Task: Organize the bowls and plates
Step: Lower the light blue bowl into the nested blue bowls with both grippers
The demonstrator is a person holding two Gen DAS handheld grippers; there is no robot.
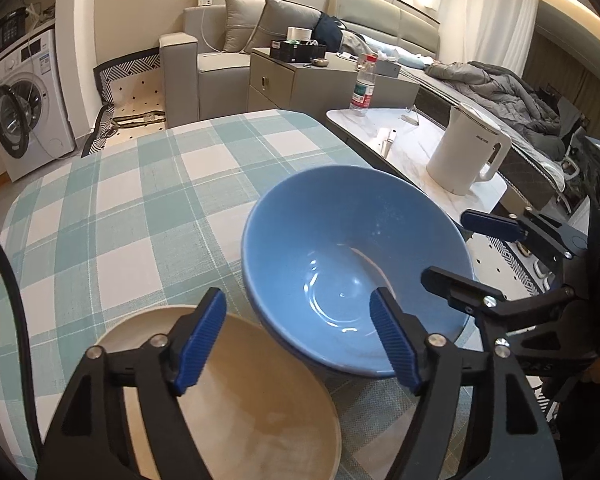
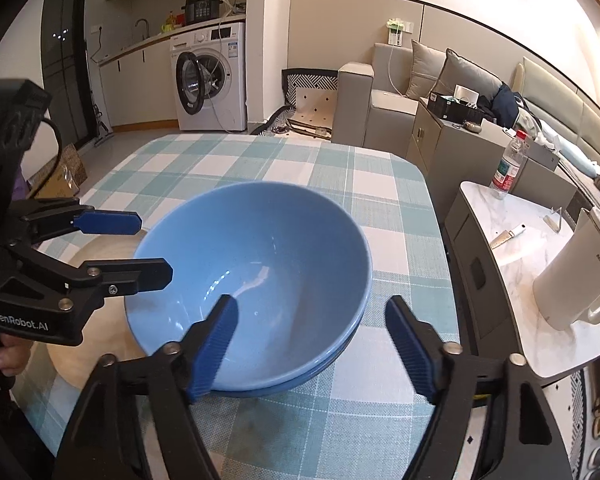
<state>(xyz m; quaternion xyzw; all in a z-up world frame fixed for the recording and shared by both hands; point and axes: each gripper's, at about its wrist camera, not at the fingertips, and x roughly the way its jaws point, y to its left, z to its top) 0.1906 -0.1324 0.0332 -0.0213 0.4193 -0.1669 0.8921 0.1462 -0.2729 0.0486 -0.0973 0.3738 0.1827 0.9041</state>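
left gripper (image 1: 298,342) fingers spread | right gripper (image 2: 312,348) fingers spread (nothing pinched) | blue bowls (image 2: 256,272) nested beside beige plate (image 1: 252,408)

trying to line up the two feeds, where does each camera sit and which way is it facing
Left wrist: sits on the left gripper, looks down and forward over the beige plate and blue bowl; its own open fingers show, and the right gripper enters from the right.
Right wrist: sits on the right gripper, looks down into the blue bowl; the left gripper and a hand show at left.
Shared: bowl, plate, checked tablecloth, white kettle, washing machine.
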